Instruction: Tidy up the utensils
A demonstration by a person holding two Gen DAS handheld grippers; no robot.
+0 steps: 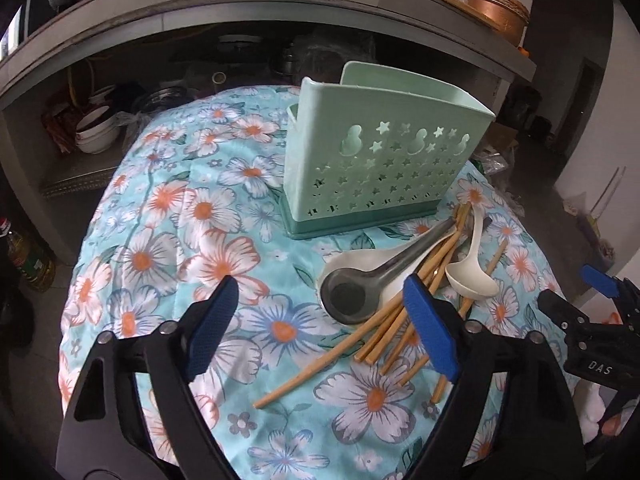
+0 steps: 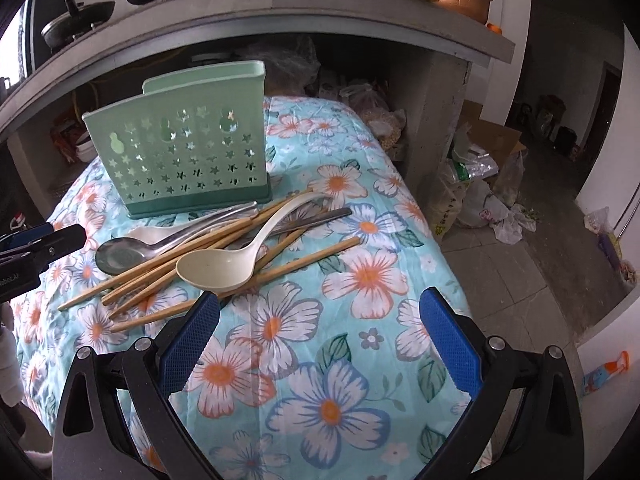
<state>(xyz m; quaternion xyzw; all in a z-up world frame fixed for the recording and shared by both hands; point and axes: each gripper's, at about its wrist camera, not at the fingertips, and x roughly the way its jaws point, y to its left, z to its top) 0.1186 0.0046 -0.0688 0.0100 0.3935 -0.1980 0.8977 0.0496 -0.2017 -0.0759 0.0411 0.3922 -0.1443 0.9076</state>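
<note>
Both the left gripper [image 1: 320, 324] and right gripper [image 2: 318, 344] are held wide apart and empty. Just in front of the green holder [image 2: 180, 148], chopsticks [image 2: 168, 256] and spoons [image 2: 218, 266] lie piled; nothing appears sorted yet.

The left wrist camera looks forward and down from close above the floral turquoise tablecloth [image 1: 168, 240], its view reaching the perforated mint-green plastic utensil holder [image 1: 384, 160] to its right. The right wrist camera faces the same way from further right, with that holder [image 2: 180, 152] to its left. Both views share the holder, the pile of bamboo chopsticks [image 1: 384, 320] [image 2: 168, 268] and the grey concrete shelf [image 1: 280, 4] [image 2: 320, 4] behind.
</note>
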